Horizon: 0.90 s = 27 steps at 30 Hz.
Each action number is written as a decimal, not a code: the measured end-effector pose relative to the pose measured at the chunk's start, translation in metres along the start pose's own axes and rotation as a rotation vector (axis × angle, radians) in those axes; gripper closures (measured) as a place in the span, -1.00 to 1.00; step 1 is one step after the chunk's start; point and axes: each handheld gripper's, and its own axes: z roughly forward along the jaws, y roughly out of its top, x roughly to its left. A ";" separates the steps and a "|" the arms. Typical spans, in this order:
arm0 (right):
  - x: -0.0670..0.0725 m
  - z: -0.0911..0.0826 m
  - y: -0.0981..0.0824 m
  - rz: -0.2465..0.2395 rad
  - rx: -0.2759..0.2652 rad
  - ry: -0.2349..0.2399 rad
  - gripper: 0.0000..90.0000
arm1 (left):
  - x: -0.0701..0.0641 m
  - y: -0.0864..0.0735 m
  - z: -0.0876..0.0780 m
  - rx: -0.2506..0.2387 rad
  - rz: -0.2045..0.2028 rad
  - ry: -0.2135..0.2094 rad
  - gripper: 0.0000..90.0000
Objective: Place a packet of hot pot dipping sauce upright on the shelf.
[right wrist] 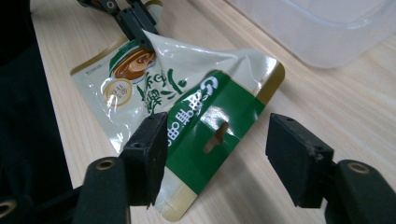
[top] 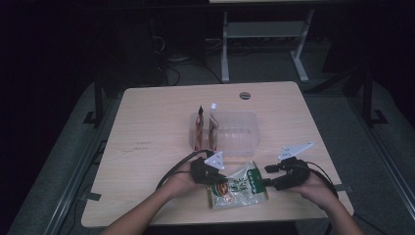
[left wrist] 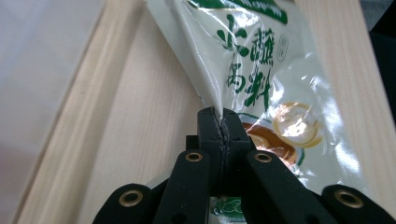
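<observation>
A pale wooden table (top: pixel 147 122) with a light grain stands in a dim room, with a white metal desk frame (top: pixel 264 39) on the floor behind it. Near the table's middle sits a clear, ribbed plastic container (top: pixel 240 134), and two sachets (top: pixel 205 128) stand upright on edge at its left end. Nothing lies between the container and the near edge, where a glossy sauce sachet (top: pixel 238 186) lies on the wood between the two hands. The sachet is flat and crinkled, cream-white with green Chinese lettering, a picture of a brown sauce in a bowl, a gold border, and a broad green header band (right wrist: pixel 210 135) pierced by a hang slot. The left gripper (left wrist: pixel 219 122), black with brass rivets, is clamped tight on a pinched fold at the sachet's edge, lifting that part off the table. The right gripper (right wrist: pixel 215 156) hovers over the green header end with its jaws spread wide on either side of the band, the pads not pressing on it.
</observation>
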 end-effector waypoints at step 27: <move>0.013 0.060 0.057 -0.050 -0.054 0.287 0.03 | -0.012 -0.035 -0.084 -0.166 -0.041 0.111 1.00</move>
